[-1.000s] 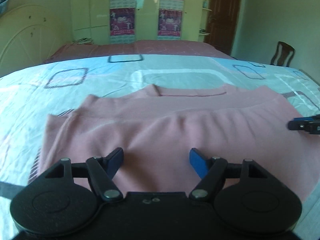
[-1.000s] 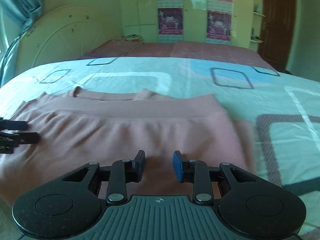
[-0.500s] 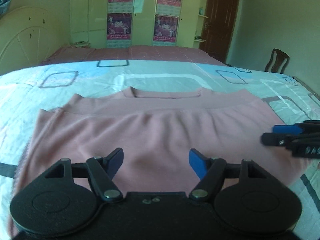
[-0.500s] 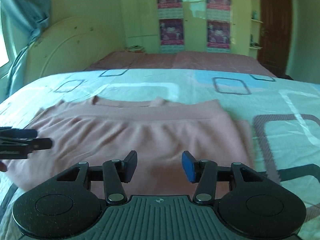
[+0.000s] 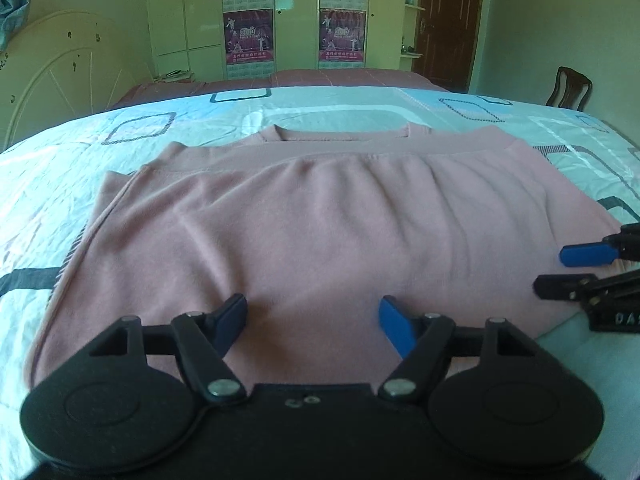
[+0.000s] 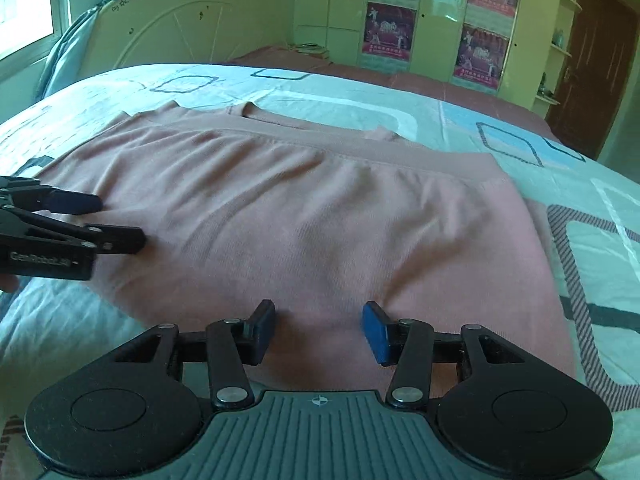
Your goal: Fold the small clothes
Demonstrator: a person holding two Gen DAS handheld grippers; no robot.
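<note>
A pink sweater lies on the bed, folded once so its hem band lies just short of the collar; it also shows in the right wrist view. My left gripper is open and empty over the garment's near edge. My right gripper is open and empty over the near edge further right. In the left wrist view the right gripper enters from the right. In the right wrist view the left gripper enters from the left, open over the sweater's left part.
The bedspread is light blue and white with square outlines. A cream headboard stands at the left. Green wardrobes with posters, a brown door and a wooden chair stand beyond the bed.
Both grippers have pulled back toward the near edge and risen a little. The right gripper's jaws have opened wider. The sweater lies as before.
</note>
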